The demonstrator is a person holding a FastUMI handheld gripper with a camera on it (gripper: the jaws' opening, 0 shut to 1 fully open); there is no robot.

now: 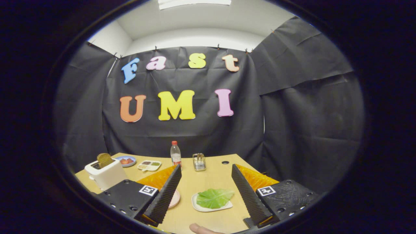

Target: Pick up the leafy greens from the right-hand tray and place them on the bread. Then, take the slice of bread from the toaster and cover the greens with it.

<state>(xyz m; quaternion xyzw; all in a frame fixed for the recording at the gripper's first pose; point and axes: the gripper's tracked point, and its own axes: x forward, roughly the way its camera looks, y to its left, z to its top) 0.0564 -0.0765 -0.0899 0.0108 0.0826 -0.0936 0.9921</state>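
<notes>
A green leaf (214, 197) lies on a small white tray (196, 204) on the wooden table, between my two fingers and nearer the right one. My gripper (206, 172) stands open above the table with nothing between its fingers. Left of the leaf, a pink plate (174, 199) is mostly hidden behind the left finger; I cannot see what lies on it. A white toaster (105, 174) stands at the table's left, beyond the left finger, with a brown bread slice (104, 159) sticking up from its slot.
Toward the back of the table stand a plastic bottle (175, 153) with a red cap, a small metal holder (199, 162), a white divided dish (149, 165) and a blue plate (126, 160) with red pieces. A fingertip (201, 229) shows at the near edge.
</notes>
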